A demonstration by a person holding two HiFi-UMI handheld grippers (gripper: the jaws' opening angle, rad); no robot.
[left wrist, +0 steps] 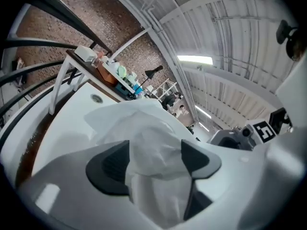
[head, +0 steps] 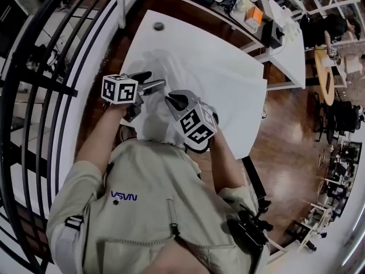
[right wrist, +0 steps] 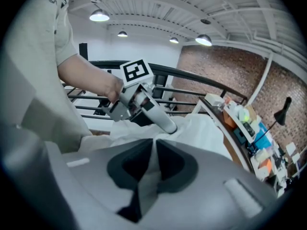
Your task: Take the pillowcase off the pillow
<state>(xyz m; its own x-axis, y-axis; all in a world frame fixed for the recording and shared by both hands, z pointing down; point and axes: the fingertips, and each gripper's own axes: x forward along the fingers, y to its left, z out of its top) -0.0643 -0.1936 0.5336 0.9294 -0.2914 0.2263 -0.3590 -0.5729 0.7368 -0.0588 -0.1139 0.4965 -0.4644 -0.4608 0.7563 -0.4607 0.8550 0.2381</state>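
Observation:
The white pillowcase [head: 171,67] lies bunched over the pillow on the white table [head: 242,90]; I cannot tell cover from pillow. My left gripper [head: 153,81] is open at its near edge. In the left gripper view its jaws [left wrist: 156,159] stand wide apart with loose folds of pillowcase [left wrist: 144,128] lying between the pads. Just to its right, my right gripper [head: 174,100] is shut on a thin fold of the same cloth. The right gripper view shows that fold pinched between its jaws [right wrist: 154,162], and the left gripper [right wrist: 144,104] resting on the pillowcase [right wrist: 204,128] beyond.
A black railing [head: 34,84] curves along the left. A second white table [head: 285,50] at the back right carries boxes and small items [head: 251,10]. Wooden floor [head: 285,141] shows to the right. There is a round cable hole [head: 158,25] at the table's far end.

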